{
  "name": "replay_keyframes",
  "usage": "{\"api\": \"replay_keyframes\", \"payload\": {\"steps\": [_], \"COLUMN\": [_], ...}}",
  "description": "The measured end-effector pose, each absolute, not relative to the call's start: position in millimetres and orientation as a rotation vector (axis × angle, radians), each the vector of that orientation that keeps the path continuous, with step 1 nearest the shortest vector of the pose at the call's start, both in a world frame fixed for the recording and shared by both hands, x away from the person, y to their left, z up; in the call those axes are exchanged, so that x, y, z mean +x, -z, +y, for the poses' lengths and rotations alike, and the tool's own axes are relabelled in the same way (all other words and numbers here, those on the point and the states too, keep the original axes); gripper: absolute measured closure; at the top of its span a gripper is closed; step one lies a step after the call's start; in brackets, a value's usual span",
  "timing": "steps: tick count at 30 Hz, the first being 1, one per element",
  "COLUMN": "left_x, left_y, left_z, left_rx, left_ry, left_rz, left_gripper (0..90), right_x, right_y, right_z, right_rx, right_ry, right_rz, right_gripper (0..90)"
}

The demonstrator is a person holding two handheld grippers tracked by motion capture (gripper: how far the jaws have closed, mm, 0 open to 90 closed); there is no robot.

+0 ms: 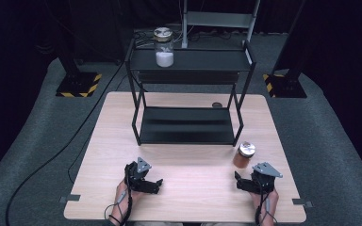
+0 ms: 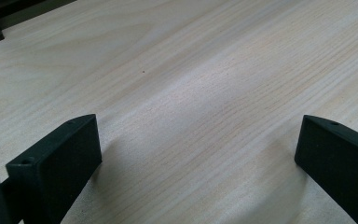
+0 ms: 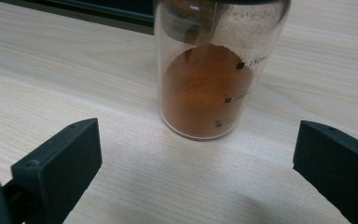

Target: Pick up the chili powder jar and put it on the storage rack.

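Brown-powder jar (image 3: 209, 74): upright, near table's (image 1: 193, 197) right edge, just ahead of right hand-held gripper (image 1: 245, 183), jaws apart, empty. Left hand-held gripper (image 1: 153, 184) farther, likewise apart.

Only readable stuff is on the jar of orange-brown powder (image 3: 212, 88), right gripper view: printed fill marks w/ little black squares. Top one reads "150m", cut off at the glass edge. The two marks below it are too blurry to read tbh.
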State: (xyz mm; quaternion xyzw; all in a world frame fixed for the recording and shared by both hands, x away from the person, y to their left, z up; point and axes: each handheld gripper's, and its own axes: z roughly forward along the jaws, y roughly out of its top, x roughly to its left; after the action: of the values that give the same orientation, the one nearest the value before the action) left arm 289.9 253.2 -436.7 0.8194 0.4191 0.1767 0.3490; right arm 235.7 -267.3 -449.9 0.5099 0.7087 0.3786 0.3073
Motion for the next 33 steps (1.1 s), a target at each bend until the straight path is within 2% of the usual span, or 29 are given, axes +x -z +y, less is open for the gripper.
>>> {"api": "replay_keyframes", "payload": {"steps": [10,16,24,33], "left_x": [290,290,290,290], "left_y": [437,437,437,437], "left_z": [253,253,253,253], "left_rx": [2.122,2.122,2.123,2.123], "left_ry": [-0.457,-0.458,-0.458,-0.458], "left_rz": [1.087,1.087,1.087,1.086], "left_gripper": [0.0,0.0,0.0,0.0], "right_x": [245,256,293,321], "right_y": [442,417,386,384], "right_z": [-263,-265,-262,-253], "right_rx": [1.372,1.349,1.320,1.330], "right_ry": [-0.947,-0.952,-0.887,-0.827], "right_rz": [1.928,1.954,2.044,2.103], "right_gripper": [0.0,0.0,0.0,0.0]}}
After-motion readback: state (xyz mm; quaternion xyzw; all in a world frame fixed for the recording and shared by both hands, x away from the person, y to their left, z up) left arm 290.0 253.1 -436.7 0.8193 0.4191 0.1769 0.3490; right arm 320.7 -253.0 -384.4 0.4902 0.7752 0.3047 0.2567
